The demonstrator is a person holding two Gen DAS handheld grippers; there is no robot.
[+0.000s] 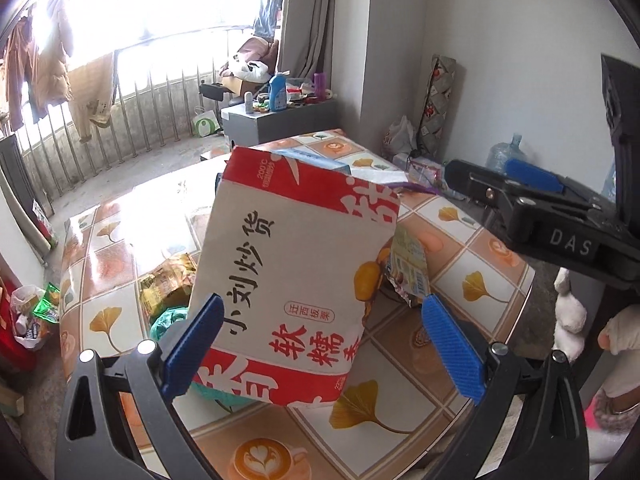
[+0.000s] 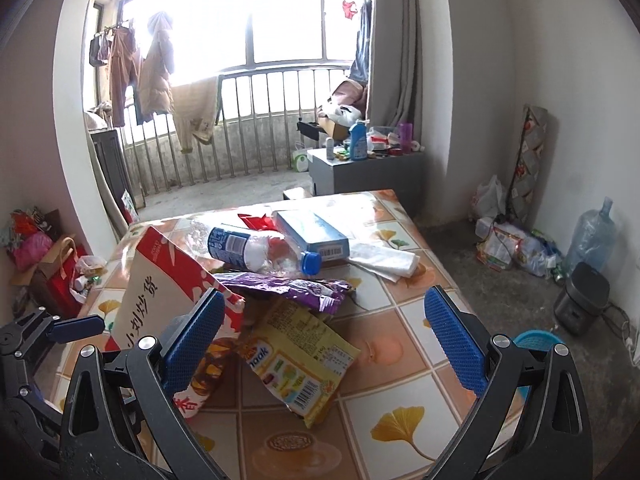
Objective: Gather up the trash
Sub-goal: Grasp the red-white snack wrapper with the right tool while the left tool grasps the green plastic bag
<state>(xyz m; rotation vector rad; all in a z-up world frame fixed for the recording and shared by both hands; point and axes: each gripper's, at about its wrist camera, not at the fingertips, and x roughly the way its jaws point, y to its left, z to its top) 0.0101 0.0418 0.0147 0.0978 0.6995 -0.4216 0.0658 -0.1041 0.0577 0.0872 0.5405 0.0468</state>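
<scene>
Paper bag (image 1: 292, 276): upright on the table (image 1: 460, 280), long axis leaning right at the top.
Left gripper (image 1: 320, 344): jaws wide around it.
Right gripper (image 2: 328, 340): jaws wide.

Bench (image 2: 404, 364) with tiled ginkgo-leaf covering. Lying on it: red-and-white paper bag (image 2: 160, 300), yellow snack wrapper (image 2: 300, 368), purple wrapper (image 2: 288, 286), clear plastic bottle (image 2: 256, 250), light-blue carton (image 2: 312, 234), white tissue (image 2: 384, 260).
</scene>
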